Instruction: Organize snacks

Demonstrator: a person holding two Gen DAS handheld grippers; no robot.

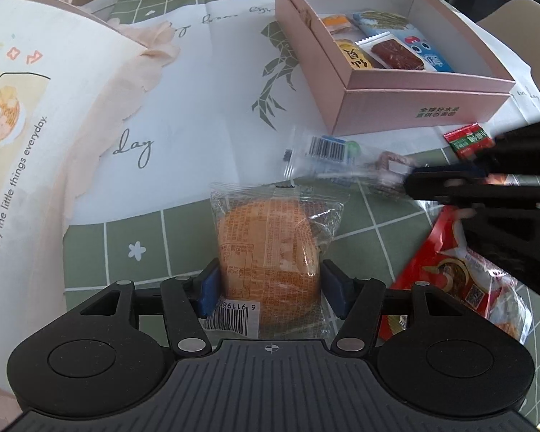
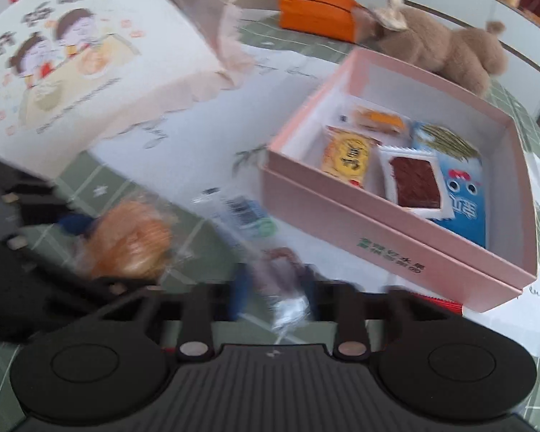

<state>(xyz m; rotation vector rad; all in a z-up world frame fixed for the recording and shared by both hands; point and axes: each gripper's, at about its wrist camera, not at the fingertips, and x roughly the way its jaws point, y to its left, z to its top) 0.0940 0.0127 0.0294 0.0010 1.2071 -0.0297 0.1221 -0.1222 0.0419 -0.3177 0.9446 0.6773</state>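
- Broadly, a table (image 1: 205, 82) under a green checked cloth carries everything, with a big illustrated cream bag (image 1: 36, 115) on its left side.
- An open pink box (image 1: 406, 104) sits at the far right, several wrapped snacks lying in its near end.
- Left gripper (image 1: 270, 284) is clenched on a round cake in clear wrap (image 1: 270, 244), blue pads pressing both sides, just above the cloth.
- Right gripper (image 2: 273, 288) is closed on the end of a clear barcoded snack packet (image 2: 248, 216), near the box's front wall; this view is blurred.
- A red snack bag (image 1: 460, 280) lies beside the cake.
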